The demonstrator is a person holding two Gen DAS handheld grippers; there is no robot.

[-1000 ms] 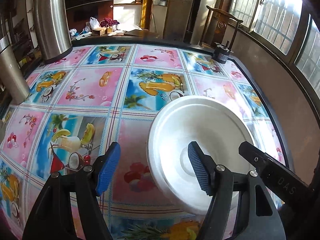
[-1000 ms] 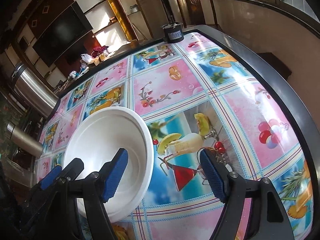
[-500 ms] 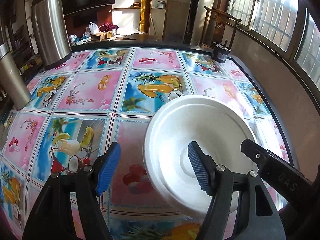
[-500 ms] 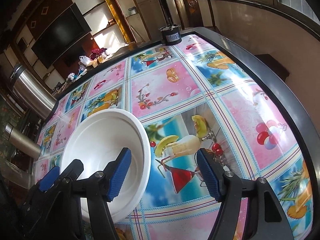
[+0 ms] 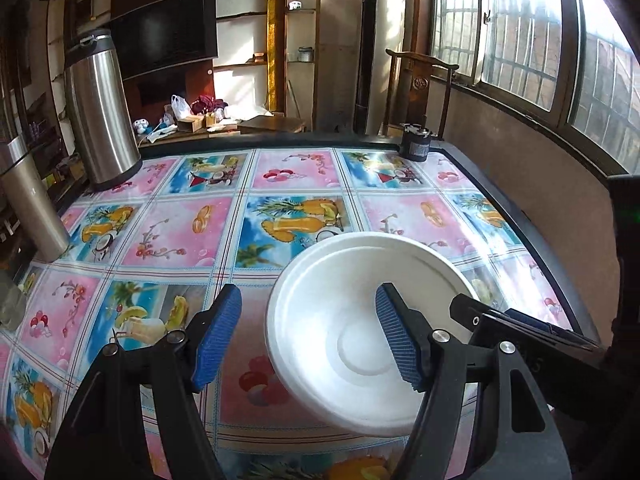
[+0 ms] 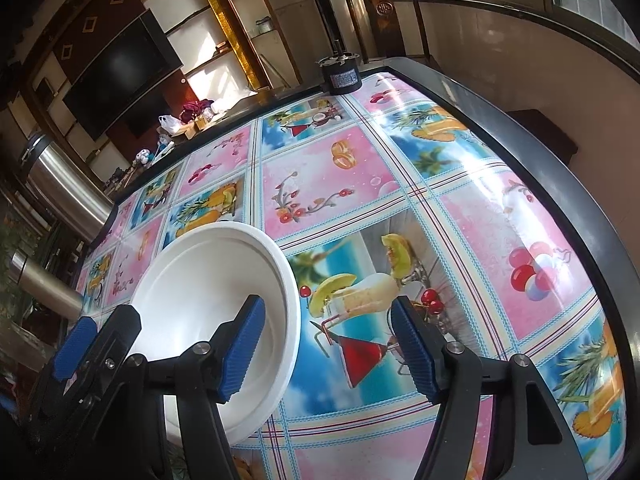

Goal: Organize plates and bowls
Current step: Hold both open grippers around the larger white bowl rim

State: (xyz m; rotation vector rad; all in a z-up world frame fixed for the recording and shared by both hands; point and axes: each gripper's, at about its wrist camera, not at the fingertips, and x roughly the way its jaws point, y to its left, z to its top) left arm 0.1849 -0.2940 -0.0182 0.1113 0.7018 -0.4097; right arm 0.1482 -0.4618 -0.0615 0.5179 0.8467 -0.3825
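Sunlit barred windows, wooden chair

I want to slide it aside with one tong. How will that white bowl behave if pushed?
The white bowl looks like thin foam, so probably very light and apt to skid on the glossy tablecloth. Its wide, shallow shape suggests little tipping, though the rim may dent.

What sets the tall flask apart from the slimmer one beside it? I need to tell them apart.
The tall flask is wide, silver steel, with a dark lid, and stands farther back on the table. The slimmer flask is narrower, duller and more champagne-toned, nearer the camera at the left edge; its top is cut off. Both are upright brushed-metal cylinders.
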